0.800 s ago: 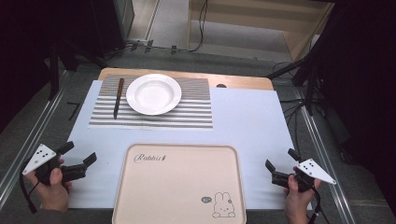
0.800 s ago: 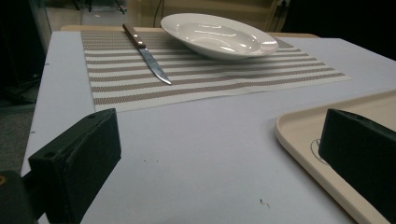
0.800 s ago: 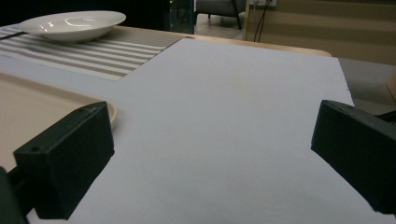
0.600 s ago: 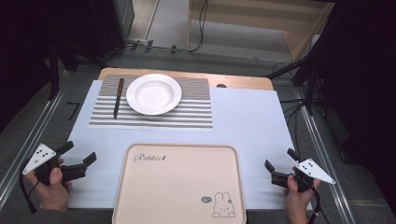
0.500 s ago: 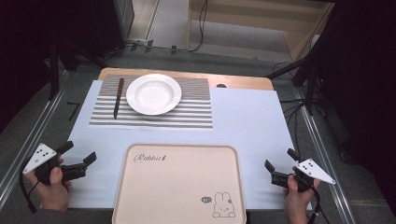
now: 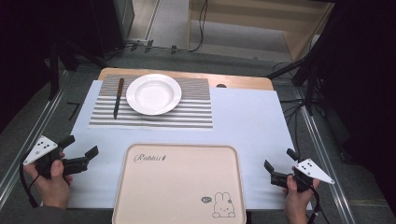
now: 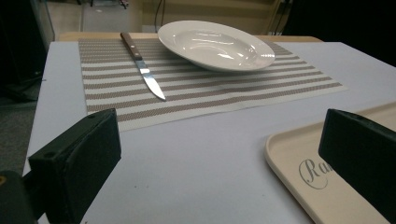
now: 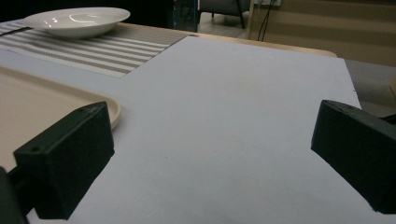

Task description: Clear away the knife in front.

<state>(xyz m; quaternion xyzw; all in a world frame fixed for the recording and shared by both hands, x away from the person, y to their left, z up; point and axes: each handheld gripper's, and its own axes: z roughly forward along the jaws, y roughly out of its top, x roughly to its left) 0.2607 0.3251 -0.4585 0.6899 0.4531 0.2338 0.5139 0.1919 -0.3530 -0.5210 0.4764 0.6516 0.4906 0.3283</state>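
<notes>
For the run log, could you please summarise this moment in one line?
left gripper: open | right gripper: open | tray: empty | knife: beside plate

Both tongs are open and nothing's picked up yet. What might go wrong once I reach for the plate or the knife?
1. The plate is shallow and smooth-rimmed, so it may slip from the tongs.
2. The knife lies flat close beside the plate; the left tongs may nudge the plate or drag the striped placemat.
3. The tray lies between both tongs and the placemat; a low reach may clip its rim.
</notes>
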